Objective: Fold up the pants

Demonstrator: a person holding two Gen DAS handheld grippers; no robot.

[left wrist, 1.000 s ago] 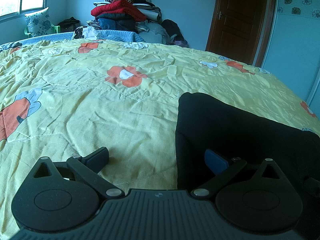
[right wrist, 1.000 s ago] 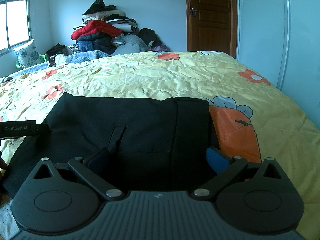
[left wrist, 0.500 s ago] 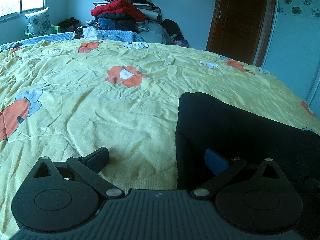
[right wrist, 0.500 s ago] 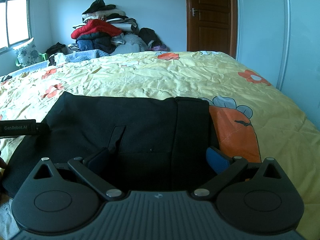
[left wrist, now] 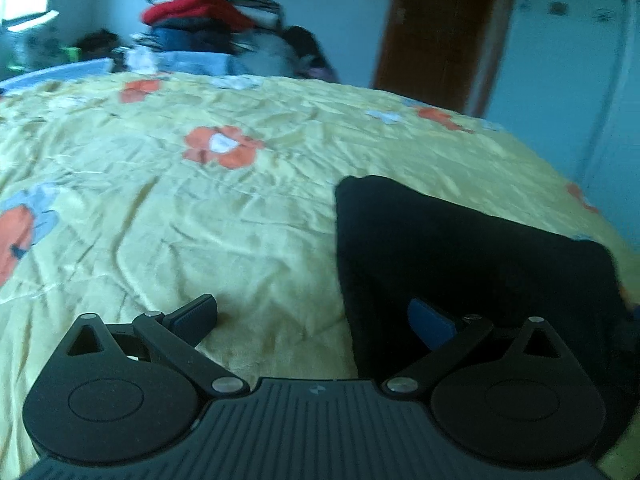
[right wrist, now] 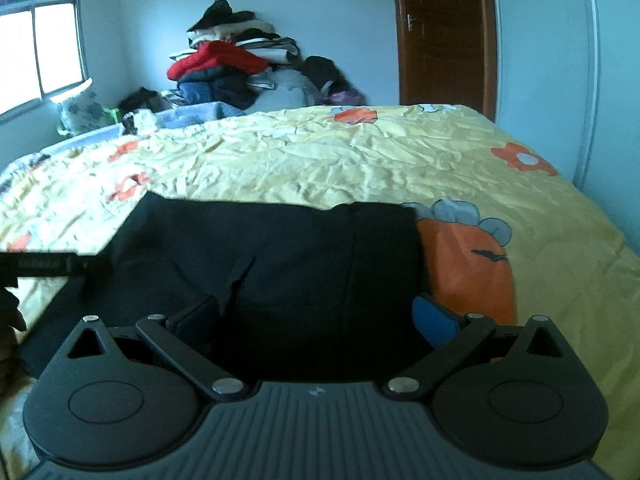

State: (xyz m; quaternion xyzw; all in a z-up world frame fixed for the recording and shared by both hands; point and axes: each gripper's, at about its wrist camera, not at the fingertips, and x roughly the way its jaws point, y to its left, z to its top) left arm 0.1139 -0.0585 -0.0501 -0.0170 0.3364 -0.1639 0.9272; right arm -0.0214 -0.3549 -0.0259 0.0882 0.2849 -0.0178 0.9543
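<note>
Black pants (right wrist: 288,256) lie folded into a flat rectangle on the yellow flowered bedspread (right wrist: 360,160). My right gripper (right wrist: 316,316) hovers open over their near edge, nothing between its fingers. In the left wrist view the pants (left wrist: 460,248) fill the right side, and my left gripper (left wrist: 314,318) stands open across their left edge, one finger over the bedspread (left wrist: 160,200), the other over the black cloth. The left gripper's body (right wrist: 44,264) shows as a dark bar at the left edge of the right wrist view.
A heap of clothes (right wrist: 232,64) is piled at the far end of the bed. A brown door (right wrist: 444,32) stands in the back wall, a white wardrobe (right wrist: 560,60) on the right, a window (right wrist: 40,52) on the left.
Both cameras have shifted and tilted slightly, and the left wrist view is now motion-blurred. The pants lie as before and both grippers stay open.
</note>
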